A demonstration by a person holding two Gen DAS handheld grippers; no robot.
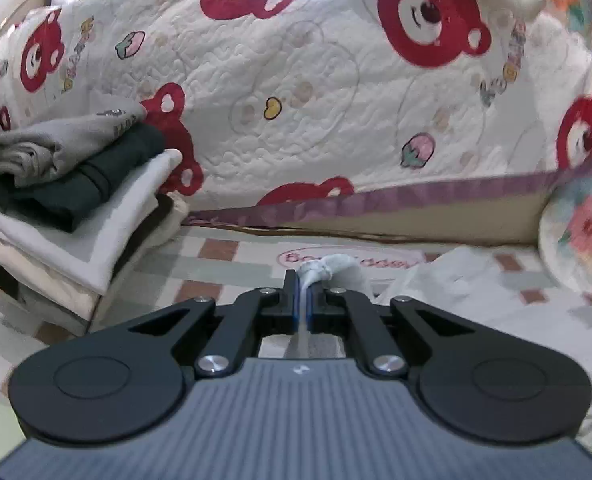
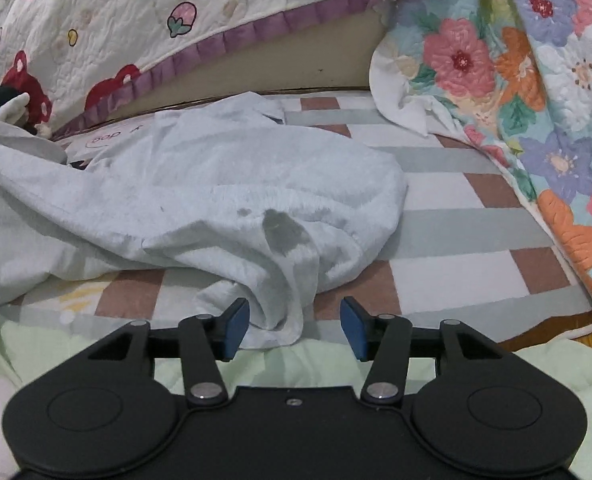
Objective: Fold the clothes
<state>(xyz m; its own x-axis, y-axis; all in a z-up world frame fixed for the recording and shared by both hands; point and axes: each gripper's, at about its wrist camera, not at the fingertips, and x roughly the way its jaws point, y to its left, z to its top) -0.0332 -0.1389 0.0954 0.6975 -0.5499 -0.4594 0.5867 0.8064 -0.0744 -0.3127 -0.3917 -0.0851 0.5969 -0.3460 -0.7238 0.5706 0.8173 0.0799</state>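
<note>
A pale blue-white garment (image 2: pixel 216 184) lies rumpled on the checked mat (image 2: pixel 476 216), with a dark grey mark on its front. My left gripper (image 1: pixel 305 300) is shut on a bunched corner of that garment (image 1: pixel 328 268), which sticks up above the fingertips. My right gripper (image 2: pixel 294 324) stands open just above the mat's near edge. A hanging fold of the garment sits between its blue pads (image 2: pixel 236 326), closer to the left one, without being pinched.
A stack of folded clothes (image 1: pixel 68 184), grey on dark green on white, stands at the left. A bear-print quilt (image 1: pixel 316 92) drapes behind the mat. A floral quilt (image 2: pixel 536 92) borders the right side. Light green fabric (image 2: pixel 96 344) lies near me.
</note>
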